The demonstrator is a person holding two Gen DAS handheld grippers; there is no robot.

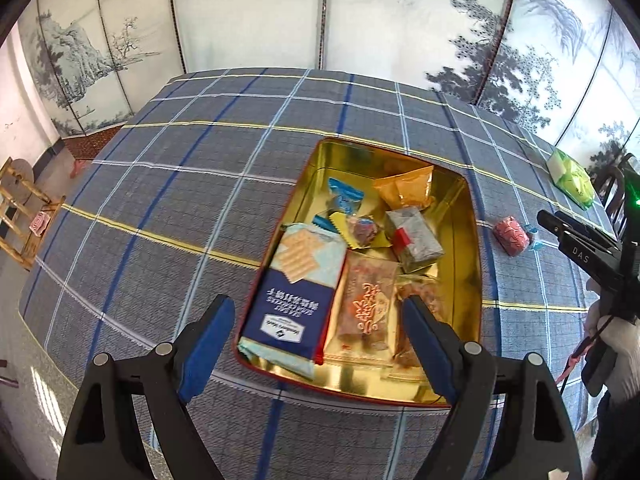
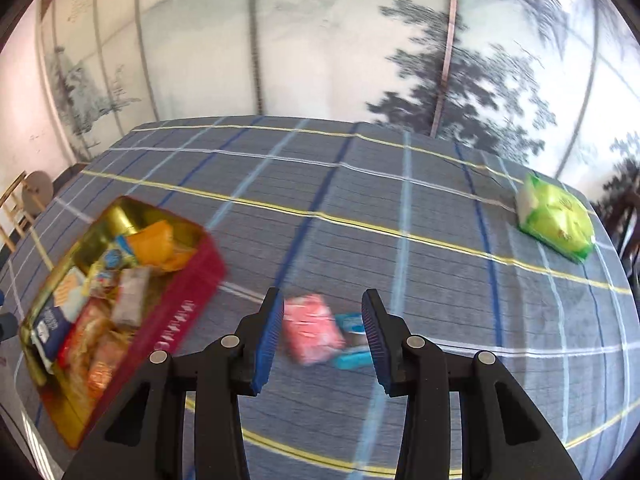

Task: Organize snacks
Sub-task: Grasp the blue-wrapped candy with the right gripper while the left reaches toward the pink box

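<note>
Between right hand-held gripper [image 2: 323, 334] pads — pink snack [image 2: 310, 326], untouched — tin [image 2: 176, 320] beside.

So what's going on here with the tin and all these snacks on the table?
A person with a gripper in each hand is sorting snacks into an open gold-lined tin on a plaid tablecloth. Several packets already lie inside it. The left gripper hangs open over the tin's near end, holding nothing. The right gripper, empty with a gap between its fingers, points at a pink wrapped snack lying on the cloth beside the tin. A green packet sits farther off near the table's edge.
</note>
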